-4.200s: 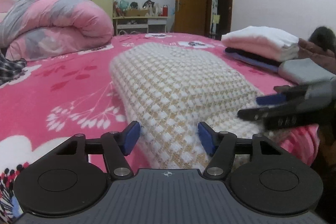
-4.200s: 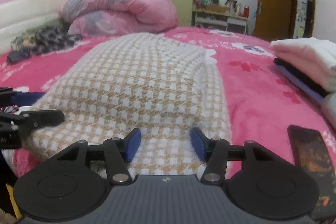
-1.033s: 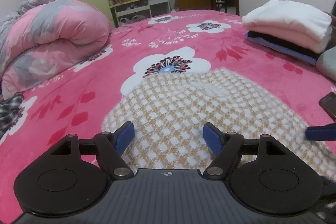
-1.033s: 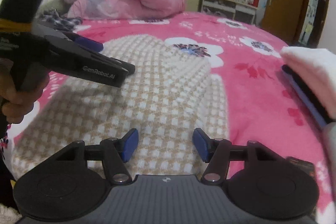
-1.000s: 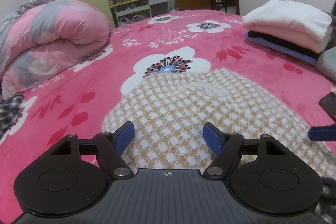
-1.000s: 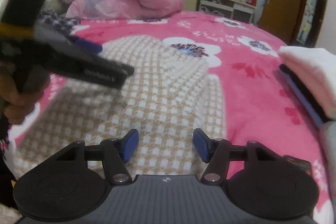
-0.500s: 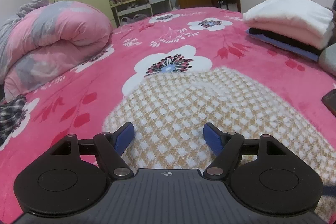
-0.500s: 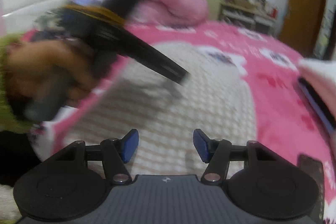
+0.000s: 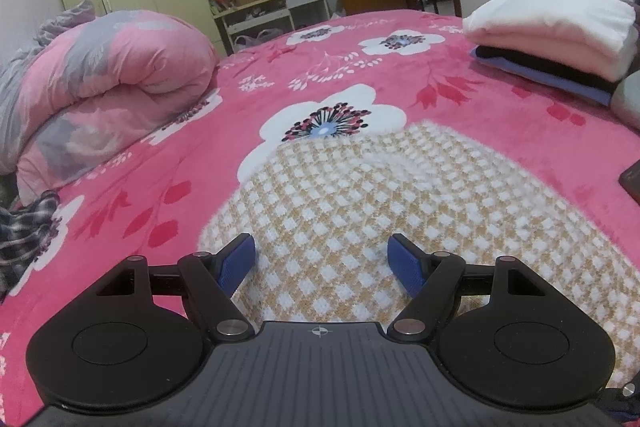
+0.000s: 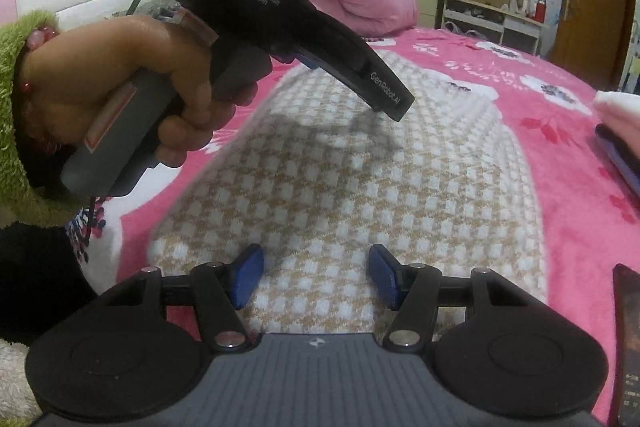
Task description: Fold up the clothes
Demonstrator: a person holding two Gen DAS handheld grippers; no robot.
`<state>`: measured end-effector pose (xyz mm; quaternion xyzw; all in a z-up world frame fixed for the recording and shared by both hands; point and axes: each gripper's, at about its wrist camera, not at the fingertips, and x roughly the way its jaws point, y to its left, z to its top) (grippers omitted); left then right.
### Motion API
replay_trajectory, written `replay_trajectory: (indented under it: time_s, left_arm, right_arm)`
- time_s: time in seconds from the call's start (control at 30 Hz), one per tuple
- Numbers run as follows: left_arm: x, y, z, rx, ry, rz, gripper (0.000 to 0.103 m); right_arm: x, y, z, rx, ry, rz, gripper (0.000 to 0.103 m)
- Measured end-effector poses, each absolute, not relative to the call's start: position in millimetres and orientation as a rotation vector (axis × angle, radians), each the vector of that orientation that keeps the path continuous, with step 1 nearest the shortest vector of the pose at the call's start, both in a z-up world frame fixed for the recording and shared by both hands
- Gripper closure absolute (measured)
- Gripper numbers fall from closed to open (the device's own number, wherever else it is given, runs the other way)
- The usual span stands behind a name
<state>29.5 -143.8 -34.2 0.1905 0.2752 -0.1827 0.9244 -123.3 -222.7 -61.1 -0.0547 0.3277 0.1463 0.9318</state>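
Left claw (image 9: pixel 322 261), right claw (image 10: pixel 316 277) both apart, empty — checked knit (image 9: pixel 400 211) on pink floral bedspread (image 9: pixel 500 115).

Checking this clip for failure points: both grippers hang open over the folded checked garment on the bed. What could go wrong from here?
1. The left gripper and right gripper sit close over the garment; they could bump each other.
2. A pinch may catch only the top layer and pull the fold open.
3. The phone lies beside the garment's edge and might be knocked or dragged.
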Motion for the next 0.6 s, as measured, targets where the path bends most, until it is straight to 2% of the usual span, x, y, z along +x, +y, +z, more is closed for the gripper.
replay_trajectory:
  time_s: [0.6]
  left_arm:
    - [26,-156,-36,0.464,0.558,-0.328,0.027]
  right_arm:
    - [-126,-233,-71,-0.049,0.616,0.324,0.041]
